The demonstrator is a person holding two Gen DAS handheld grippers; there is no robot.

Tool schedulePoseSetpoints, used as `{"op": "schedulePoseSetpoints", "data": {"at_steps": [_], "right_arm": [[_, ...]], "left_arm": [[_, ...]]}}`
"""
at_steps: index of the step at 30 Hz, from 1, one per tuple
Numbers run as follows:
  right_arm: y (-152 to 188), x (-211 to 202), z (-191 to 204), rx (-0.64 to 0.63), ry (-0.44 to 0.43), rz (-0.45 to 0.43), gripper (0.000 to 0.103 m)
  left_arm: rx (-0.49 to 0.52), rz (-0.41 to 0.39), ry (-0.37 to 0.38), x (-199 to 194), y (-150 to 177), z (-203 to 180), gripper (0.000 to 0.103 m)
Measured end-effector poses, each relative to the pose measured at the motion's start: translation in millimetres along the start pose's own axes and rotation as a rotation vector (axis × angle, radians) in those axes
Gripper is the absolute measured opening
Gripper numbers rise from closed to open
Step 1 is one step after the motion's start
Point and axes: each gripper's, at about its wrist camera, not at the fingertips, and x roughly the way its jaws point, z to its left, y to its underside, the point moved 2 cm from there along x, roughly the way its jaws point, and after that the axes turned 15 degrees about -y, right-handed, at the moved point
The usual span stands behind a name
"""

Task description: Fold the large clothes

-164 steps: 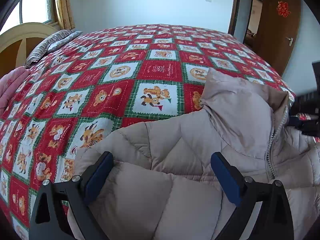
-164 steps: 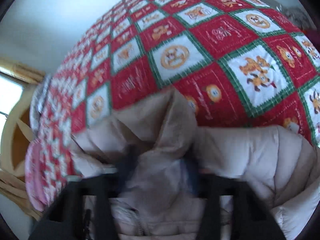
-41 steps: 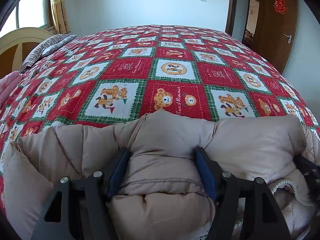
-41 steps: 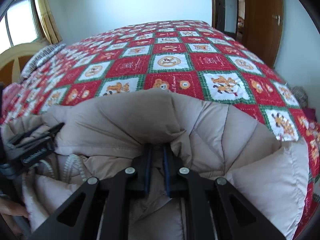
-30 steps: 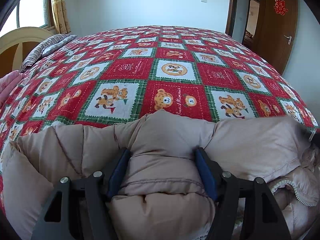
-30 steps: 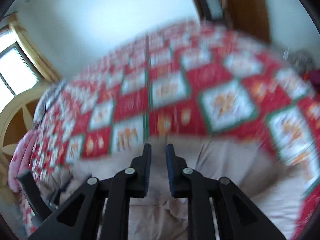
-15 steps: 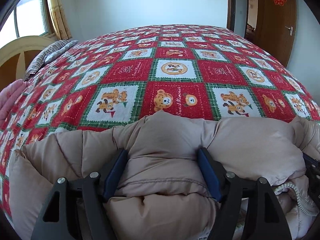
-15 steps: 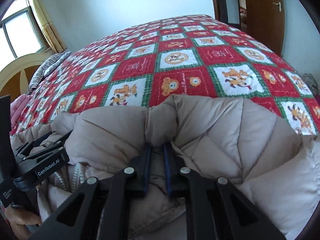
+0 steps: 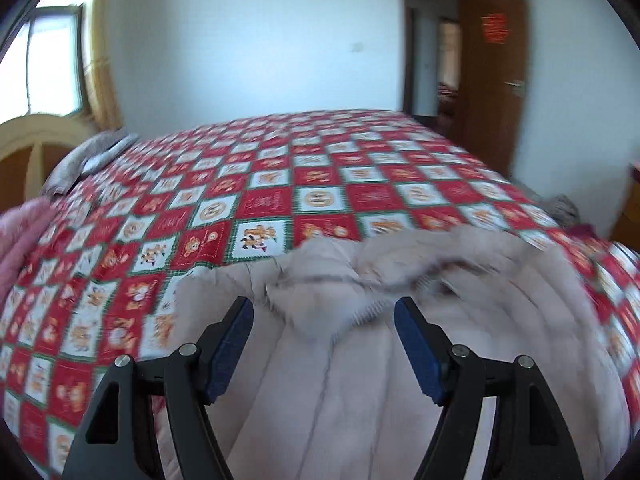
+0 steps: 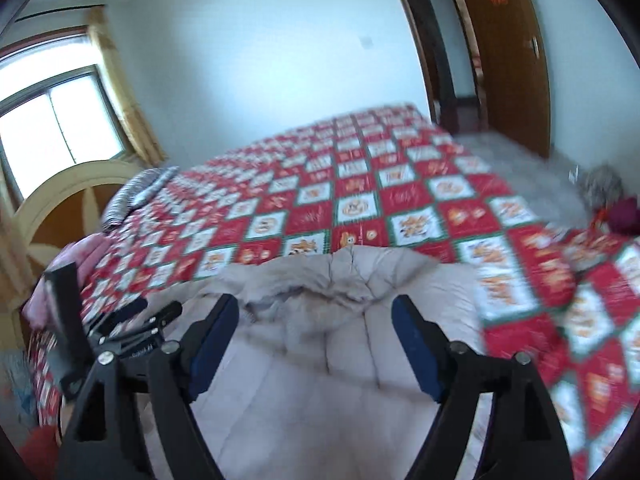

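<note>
From the left wrist view, the beige quilted puffer jacket (image 9: 384, 360) lies bunched on the near edge of the bed, over the red, green and white checked quilt with cartoon bears (image 9: 280, 192); its padded panels run in long stitched channels, and a crumpled ridge of fabric, blurred and possibly the collar, crosses its far edge. The left gripper (image 9: 324, 344) has its blue-padded jaws spread wide above the jacket, gripping nothing. From the right wrist view, the same jacket (image 10: 320, 380) sits rumpled at the quilt's (image 10: 360, 184) near edge, a puckered fold at its far side. The right gripper (image 10: 316, 340) likewise stands wide open and empty over it, with the left gripper (image 10: 132, 332) just beside the jacket's left edge.
</note>
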Motion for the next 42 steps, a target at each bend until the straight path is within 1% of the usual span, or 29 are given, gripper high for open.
{"op": "schedulePoseSetpoints", "data": {"at_steps": [2, 4, 5, 7, 9, 10, 11, 13, 15, 16, 18, 20, 22, 23, 25, 27, 29, 32, 34, 36, 38, 40, 42], "right_arm": [[12.0, -52.2, 17.0, -0.026, 0.003, -0.011, 0.092], [33.2, -112.4, 30.7, -0.055, 0.012, -0.019, 0.094], [40.6, -130.2, 34.1, -0.065, 0.015, -0.018, 0.095], [66.4, -175.1, 41.8, -0.086, 0.046, -0.007, 0.095], [87.0, -194.3, 43.7, -0.076, 0.072, 0.013, 0.096], [104.7, -207.0, 42.8, -0.049, 0.082, 0.036, 0.096], [113.5, -210.9, 40.5, -0.025, 0.082, 0.045, 0.095], [135.0, -220.8, 36.2, 0.041, 0.036, 0.075, 0.095], [152.7, -224.9, 33.9, 0.116, -0.034, 0.124, 0.095], [157.8, -227.8, 36.0, 0.124, -0.045, 0.14, 0.095], [170.2, -232.6, 43.2, 0.083, -0.025, 0.185, 0.095], [183.5, -228.1, 44.4, 0.036, 0.03, 0.221, 0.095], [199.4, -220.1, 34.8, 0.063, 0.031, 0.219, 0.095], [211.9, -210.2, 24.1, 0.099, 0.025, 0.23, 0.093], [229.5, -187.9, 4.0, 0.14, 0.058, 0.248, 0.078], [245.7, -176.0, -13.4, 0.2, 0.072, 0.247, 0.074], [260.5, -159.8, -34.0, 0.281, 0.05, 0.249, 0.074], [276.9, -146.3, -42.3, 0.315, 0.032, 0.279, 0.073], [281.8, -136.8, -44.5, 0.321, 0.003, 0.279, 0.073], [286.4, -131.8, -46.0, 0.336, -0.01, 0.277, 0.073], [289.3, -125.7, -47.4, 0.349, -0.025, 0.284, 0.074], [291.7, -119.9, -50.3, 0.357, -0.042, 0.291, 0.074], [297.5, -117.9, -51.7, 0.376, -0.071, 0.296, 0.074]], "left_arm": [[0.033, -0.013, 0.091, -37.0, 18.9, 15.8, 0.074], [0.055, -0.013, 0.149, -65.5, 42.7, 34.0, 0.075], [0.063, -0.01, 0.163, -80.5, 58.1, 45.7, 0.075], [0.065, -0.003, 0.155, -104.1, 89.1, 68.3, 0.076], [0.07, 0.005, 0.128, -117.4, 115.6, 83.5, 0.077], [0.073, 0.017, 0.093, -123.9, 134.3, 92.2, 0.077], [0.071, 0.03, 0.067, -125.7, 147.5, 98.2, 0.077], [0.043, 0.073, 0.043, -129.6, 178.6, 111.0, 0.077], [-0.005, 0.132, 0.06, -129.7, 203.8, 120.3, 0.077], [-0.042, 0.177, 0.075, -129.4, 219.3, 125.9, 0.077], [-0.085, 0.234, 0.095, -126.6, 237.1, 129.7, 0.077], [-0.116, 0.261, 0.117, -129.9, 253.4, 131.4, 0.077], [-0.143, 0.254, 0.126, -134.2, 261.2, 131.6, 0.077], [-0.156, 0.25, 0.134, -135.9, 264.8, 131.7, 0.077], [-0.164, 0.247, 0.134, -135.8, 268.8, 130.0, 0.077], [-0.153, 0.252, 0.106, -135.1, 272.4, 132.4, 0.077], [-0.149, 0.258, 0.088, -135.2, 276.9, 134.4, 0.077], [-0.159, 0.256, 0.106, -139.6, 285.8, 139.8, 0.077], [-0.176, 0.262, 0.135, -140.9, 290.9, 142.3, 0.077], [-0.19, 0.281, 0.18, -140.7, 296.8, 143.8, 0.077], [-0.188, 0.29, 0.201, -142.3, 300.2, 143.3, 0.077], [-0.185, 0.281, 0.216, -145.7, 304.7, 144.2, 0.077], [-0.209, 0.294, 0.243, -144.1, 311.2, 146.1, 0.077]]}}
